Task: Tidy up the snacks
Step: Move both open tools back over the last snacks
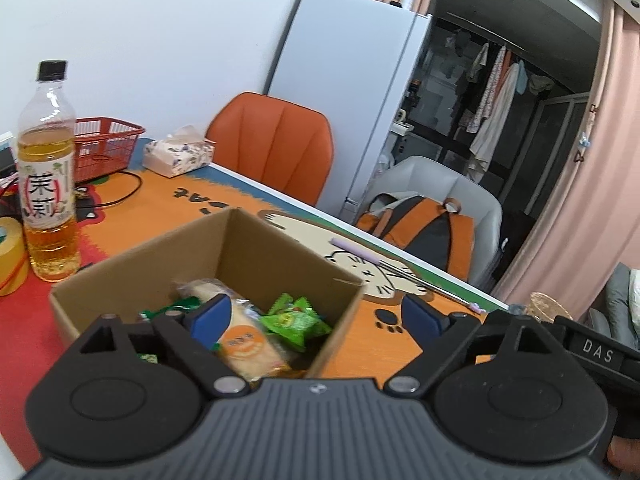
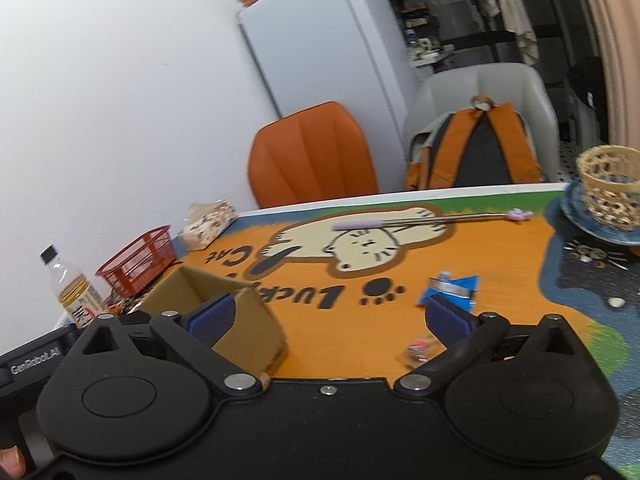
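Two snacks lying loose on mat: blue packet (image 2: 450,289), small candy (image 2: 418,350) | box (image 1: 256,248) holding the rest | right gripper (image 2: 326,318) gaping, empty, near packet | left gripper (image 1: 310,316) gaping, empty, over box | risk: flat packet sliding under pads.

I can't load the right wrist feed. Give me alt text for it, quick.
The right gripper is open and empty above an orange cat-print table mat. Ahead of it lie a blue snack packet and a small wrapped candy; the cardboard box sits at left. A red basket and tea bottle stand further left.
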